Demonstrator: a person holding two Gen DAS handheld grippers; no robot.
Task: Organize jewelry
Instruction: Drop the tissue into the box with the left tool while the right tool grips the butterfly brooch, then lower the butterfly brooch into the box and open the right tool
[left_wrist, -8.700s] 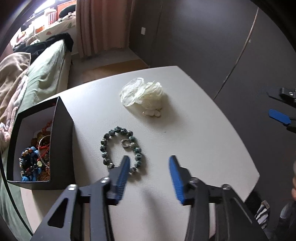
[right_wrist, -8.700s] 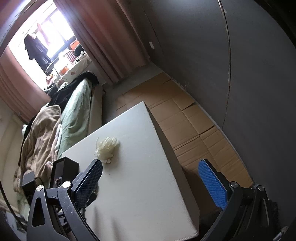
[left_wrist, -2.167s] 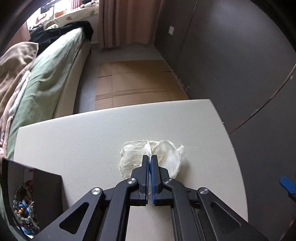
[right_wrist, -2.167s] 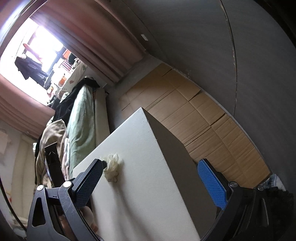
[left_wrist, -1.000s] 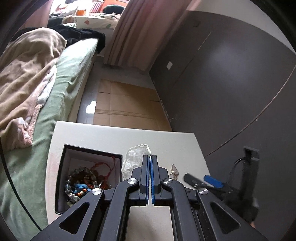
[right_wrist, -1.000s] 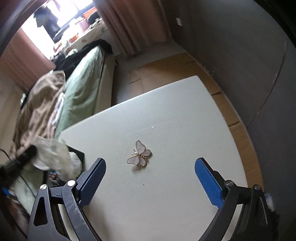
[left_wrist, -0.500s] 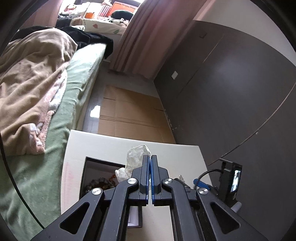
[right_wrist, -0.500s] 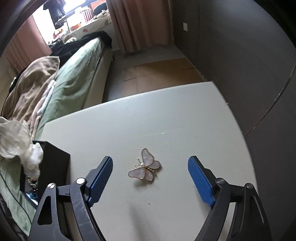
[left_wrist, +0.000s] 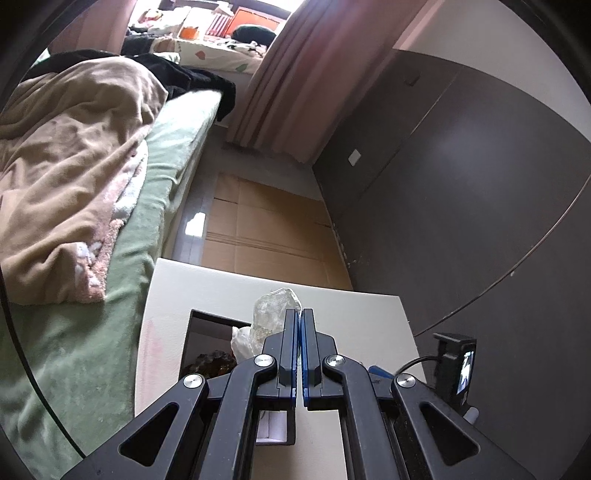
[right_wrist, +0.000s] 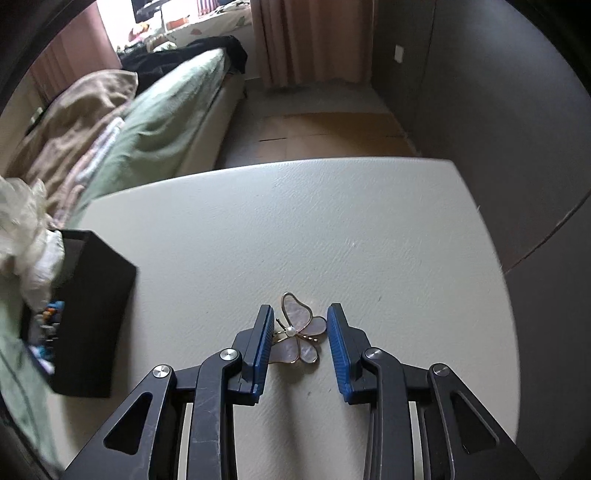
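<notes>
My left gripper (left_wrist: 298, 317) is shut on a sheer white fabric hair piece (left_wrist: 271, 310) and holds it in the air above the open black jewelry box (left_wrist: 207, 325). The hair piece also shows at the left edge of the right wrist view (right_wrist: 26, 236), over the box (right_wrist: 96, 302). My right gripper (right_wrist: 300, 332) is low on the white table (right_wrist: 295, 221), its jaws partly open on either side of a pink-and-gold butterfly brooch (right_wrist: 297, 330). The pads are close to the brooch but apart from it.
The box holds several beaded pieces (right_wrist: 48, 314). A bed with green sheet and beige blanket (left_wrist: 74, 166) lies left of the table. Cardboard (left_wrist: 258, 229) covers the floor beyond the table's far edge. A dark wall (left_wrist: 461, 184) stands on the right.
My left gripper has lifted the hair piece off the table and carried it over the box. My right gripper has come down and narrowed its jaws around the butterfly brooch.
</notes>
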